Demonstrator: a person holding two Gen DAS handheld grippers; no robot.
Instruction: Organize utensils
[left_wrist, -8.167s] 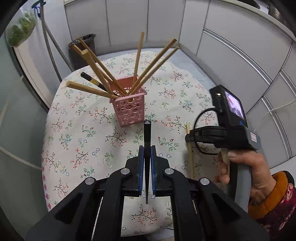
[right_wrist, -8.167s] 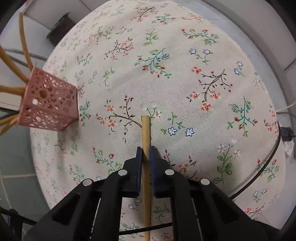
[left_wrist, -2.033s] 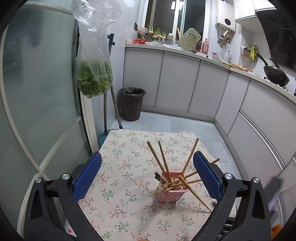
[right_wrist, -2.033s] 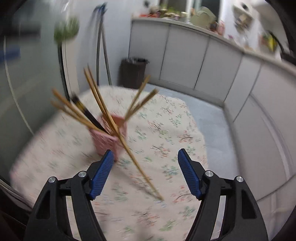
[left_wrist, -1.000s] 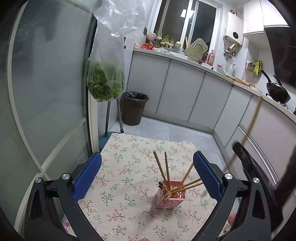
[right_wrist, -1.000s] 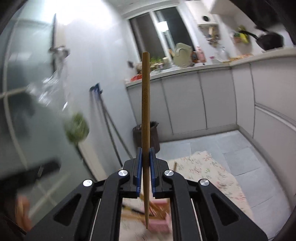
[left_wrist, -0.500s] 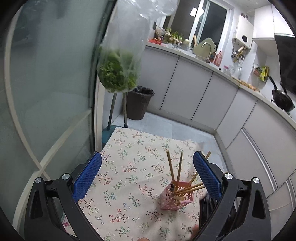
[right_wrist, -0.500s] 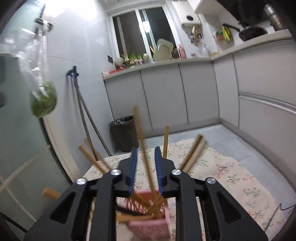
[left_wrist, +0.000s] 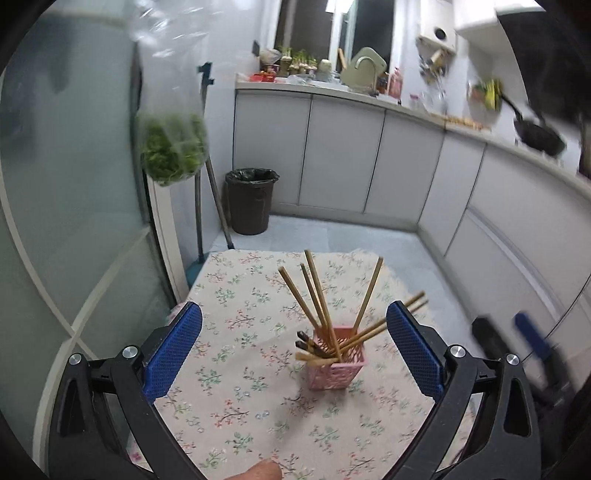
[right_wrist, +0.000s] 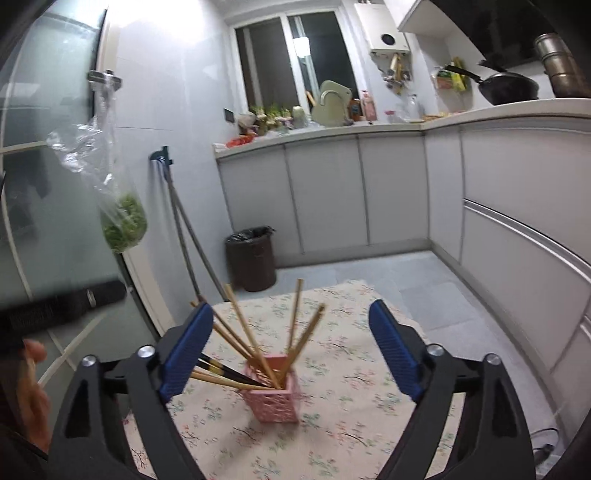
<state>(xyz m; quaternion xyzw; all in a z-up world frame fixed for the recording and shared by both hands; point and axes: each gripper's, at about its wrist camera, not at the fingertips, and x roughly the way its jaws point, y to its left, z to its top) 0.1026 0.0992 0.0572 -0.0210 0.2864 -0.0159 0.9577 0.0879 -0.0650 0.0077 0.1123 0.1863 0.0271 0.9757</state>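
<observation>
A pink perforated holder (left_wrist: 337, 363) (right_wrist: 275, 395) stands on the floral tablecloth (left_wrist: 236, 373) (right_wrist: 354, 391). Several wooden chopsticks (left_wrist: 319, 295) (right_wrist: 251, 339) and a dark one (right_wrist: 225, 371) fan out of it. My left gripper (left_wrist: 293, 350) is open wide, above and behind the holder, nothing between its fingers. My right gripper (right_wrist: 290, 354) hovers above the holder too; its jaws are opening, now wide, and hold nothing. That same right gripper (left_wrist: 517, 339) shows blurred at the right edge of the left wrist view.
A bag of greens (left_wrist: 170, 147) (right_wrist: 123, 221) hangs at the left by a glass door. A black bin (left_wrist: 249, 201) (right_wrist: 255, 258) and a mop handle (right_wrist: 186, 236) stand behind the table. Grey cabinets (left_wrist: 369, 162) run along the back and right.
My right gripper held a wooden chopstick upright, then opened and dropped it into the holder. Both grippers shifted; the left stayed open and the holder now sits more central in its view.
</observation>
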